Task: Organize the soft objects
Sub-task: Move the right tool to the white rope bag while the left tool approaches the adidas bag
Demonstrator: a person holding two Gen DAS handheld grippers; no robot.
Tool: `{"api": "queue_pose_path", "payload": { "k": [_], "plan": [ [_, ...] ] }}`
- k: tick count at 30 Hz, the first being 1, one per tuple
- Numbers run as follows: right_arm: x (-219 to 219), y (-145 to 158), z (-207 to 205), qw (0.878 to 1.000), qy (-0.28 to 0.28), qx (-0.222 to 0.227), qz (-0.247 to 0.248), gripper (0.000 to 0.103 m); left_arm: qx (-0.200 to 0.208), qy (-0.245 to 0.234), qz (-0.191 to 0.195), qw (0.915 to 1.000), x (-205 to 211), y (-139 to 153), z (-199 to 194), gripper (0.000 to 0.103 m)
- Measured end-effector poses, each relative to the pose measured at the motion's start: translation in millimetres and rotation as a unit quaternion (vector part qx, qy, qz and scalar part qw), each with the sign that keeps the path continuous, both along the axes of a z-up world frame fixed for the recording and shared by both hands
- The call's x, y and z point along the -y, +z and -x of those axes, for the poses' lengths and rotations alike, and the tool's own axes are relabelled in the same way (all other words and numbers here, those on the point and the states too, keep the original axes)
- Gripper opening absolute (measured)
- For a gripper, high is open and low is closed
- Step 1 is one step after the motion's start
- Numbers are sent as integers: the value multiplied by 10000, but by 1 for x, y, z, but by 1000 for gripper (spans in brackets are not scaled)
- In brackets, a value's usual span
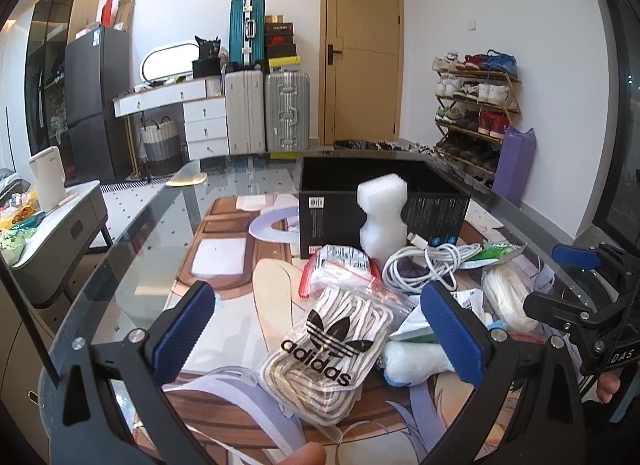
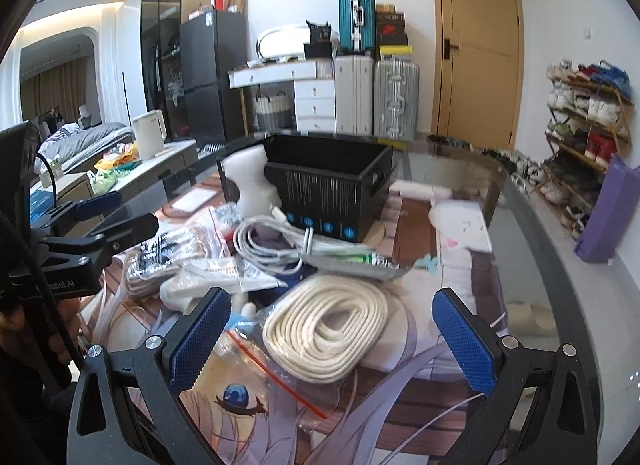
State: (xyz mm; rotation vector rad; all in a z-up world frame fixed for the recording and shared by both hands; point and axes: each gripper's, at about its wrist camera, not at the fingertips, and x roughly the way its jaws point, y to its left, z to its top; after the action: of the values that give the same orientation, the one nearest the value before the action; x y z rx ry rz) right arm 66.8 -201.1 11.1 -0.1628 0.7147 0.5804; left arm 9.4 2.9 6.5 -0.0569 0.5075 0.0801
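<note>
Left gripper [image 1: 320, 325]: jaws wide apart, empty, poised over the Adidas lace bag [image 1: 320, 349] at the near left of the pile.
Right gripper [image 2: 332, 337]: jaws wide apart, empty, framing the bagged cream rope coil [image 2: 326, 335] at the near right.
Black box [image 1: 384, 201]: open-topped, at the far side of the surface [image 1: 140, 249], presumably the destination.
White foam piece [image 1: 382, 217]: upright against the box's near wall.
White charging cable [image 1: 424, 265]: loosely coiled, between the foam piece and the bags.

Handling note: slippery zip bags; likely best to close on the bulk of the contents rather than on loose film.
Clearance: left of the pile lies bare; the right edge runs near the coil. The two grippers sit close together, so lift one at a time over the cable and the box's near wall.
</note>
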Motion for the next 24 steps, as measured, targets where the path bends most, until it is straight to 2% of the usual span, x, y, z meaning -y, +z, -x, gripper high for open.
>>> {"api": "queue_pose_path", "payload": {
  "k": [4,6,12,17,24],
  "plan": [
    [-6,-9,-6,9991,-133,-398,91,102,-78,-21,-20,10000,0,-2,0,103],
    [-7,-11,-9,9989,-201,-383,171,102,-103,-17,-35,9999,0,-3,-1,103],
    [-12,-21,-25,9958,-525,-712,250,102,-225,-1,-174,9996,1,-7,-2,103],
    [-8,-28,-32,9926,-631,-849,601,102,-293,9,-92,9995,-3,-9,-4,103],
    [-2,-33,-37,9919,-597,-876,706,102,-421,36,-88,9991,-6,-11,-6,103]
  ]
}}
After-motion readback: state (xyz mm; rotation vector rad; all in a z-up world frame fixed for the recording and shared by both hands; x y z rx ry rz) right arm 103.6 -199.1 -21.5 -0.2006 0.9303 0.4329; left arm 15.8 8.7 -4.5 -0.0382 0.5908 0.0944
